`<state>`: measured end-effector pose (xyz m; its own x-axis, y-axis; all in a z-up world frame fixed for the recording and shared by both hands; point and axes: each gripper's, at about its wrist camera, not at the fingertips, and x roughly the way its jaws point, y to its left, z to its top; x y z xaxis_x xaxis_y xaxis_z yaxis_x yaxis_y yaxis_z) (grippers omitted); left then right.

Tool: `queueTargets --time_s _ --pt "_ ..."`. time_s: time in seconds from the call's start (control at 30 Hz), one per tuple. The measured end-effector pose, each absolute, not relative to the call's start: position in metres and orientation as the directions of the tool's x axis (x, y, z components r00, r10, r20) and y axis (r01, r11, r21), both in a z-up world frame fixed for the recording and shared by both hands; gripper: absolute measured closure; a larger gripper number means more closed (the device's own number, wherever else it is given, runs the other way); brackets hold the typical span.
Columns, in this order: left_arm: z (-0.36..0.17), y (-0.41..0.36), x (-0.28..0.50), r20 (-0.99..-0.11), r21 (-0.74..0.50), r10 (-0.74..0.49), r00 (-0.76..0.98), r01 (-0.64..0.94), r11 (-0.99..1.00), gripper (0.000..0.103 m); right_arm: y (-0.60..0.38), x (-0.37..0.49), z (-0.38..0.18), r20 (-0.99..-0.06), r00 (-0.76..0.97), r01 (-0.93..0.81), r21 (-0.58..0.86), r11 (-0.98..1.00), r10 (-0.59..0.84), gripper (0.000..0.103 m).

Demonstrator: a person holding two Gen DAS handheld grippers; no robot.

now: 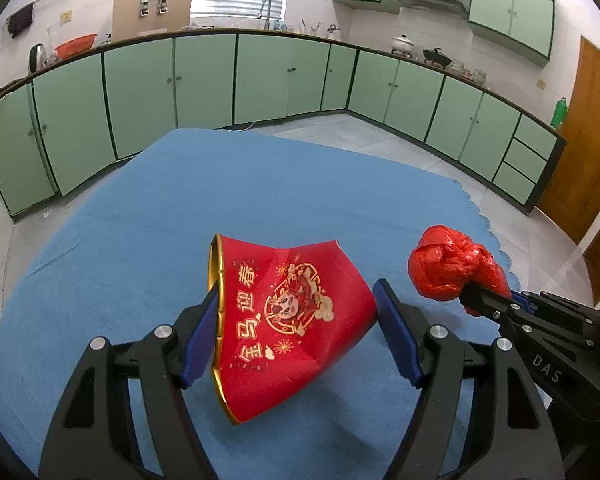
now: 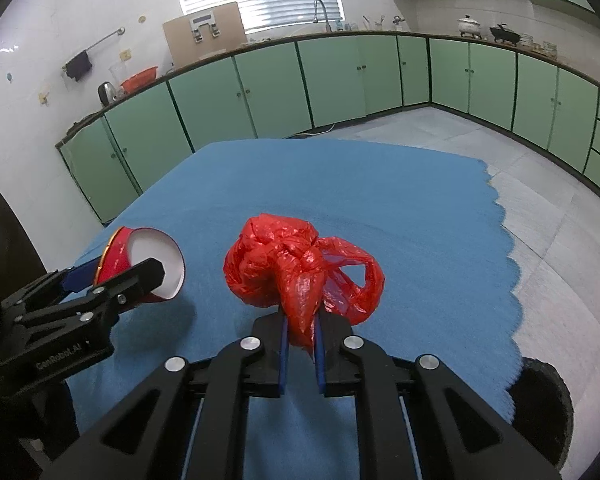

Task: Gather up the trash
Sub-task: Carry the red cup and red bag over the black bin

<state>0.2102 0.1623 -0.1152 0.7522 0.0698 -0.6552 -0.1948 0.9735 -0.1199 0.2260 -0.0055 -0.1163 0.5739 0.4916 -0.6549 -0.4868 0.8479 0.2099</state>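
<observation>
Left gripper [image 1: 296, 330] seemingly clasps crumpled red cup [image 1: 288, 316]; right gripper [image 2: 300, 350] pinches knotted red bag [image 2: 296, 268].

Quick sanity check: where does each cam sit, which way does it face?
Left wrist: on the left gripper, looking along its fingers at the red paper cup held over the blue tablecloth.
Right wrist: on the right gripper, looking at the red plastic bag it pinches.
Shared: each shows the other gripper, cup, bag, cloth, green cabinets.

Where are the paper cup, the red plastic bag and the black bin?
paper cup [image 1: 296, 312], left wrist view, printed red side wall.
red plastic bag [image 2: 276, 264], right wrist view, knotted bulk.
black bin [image 2: 548, 404], right wrist view, dark opening.
</observation>
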Motion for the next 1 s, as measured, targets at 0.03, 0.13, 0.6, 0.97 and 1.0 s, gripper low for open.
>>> queueTargets --time_s 0.03,0.13,0.6,0.97,1.0 --pt "-0.113 0.159 0.208 -0.655 -0.123 0.063 0.753 -0.188 0.975 0.032 -0.007 0.224 -0.114 -0.653 0.575 -0.484 0.214 0.848 0.493 0.093" --pt "-0.109 0.148 0.203 -0.654 -0.118 0.047 0.755 -0.163 0.979 0.032 -0.009 0.220 -0.107 -0.648 0.580 -0.475 0.222 0.851 0.493 0.093" --pt "-0.084 0.109 0.178 -0.628 -0.131 -0.024 0.777 -0.075 0.988 0.032 -0.043 0.186 -0.085 -0.605 0.612 -0.456 0.256 0.853 0.509 0.093" --pt "-0.063 0.071 0.164 -0.597 -0.121 -0.070 0.799 -0.003 0.993 0.032 -0.076 0.158 -0.067 -0.570 0.656 -0.433 0.252 0.865 0.494 0.093" --pt "-0.062 0.066 0.163 -0.594 -0.121 -0.076 0.801 0.005 0.993 0.032 -0.080 0.154 -0.066 -0.569 0.661 -0.428 0.250 0.868 0.490 0.093"
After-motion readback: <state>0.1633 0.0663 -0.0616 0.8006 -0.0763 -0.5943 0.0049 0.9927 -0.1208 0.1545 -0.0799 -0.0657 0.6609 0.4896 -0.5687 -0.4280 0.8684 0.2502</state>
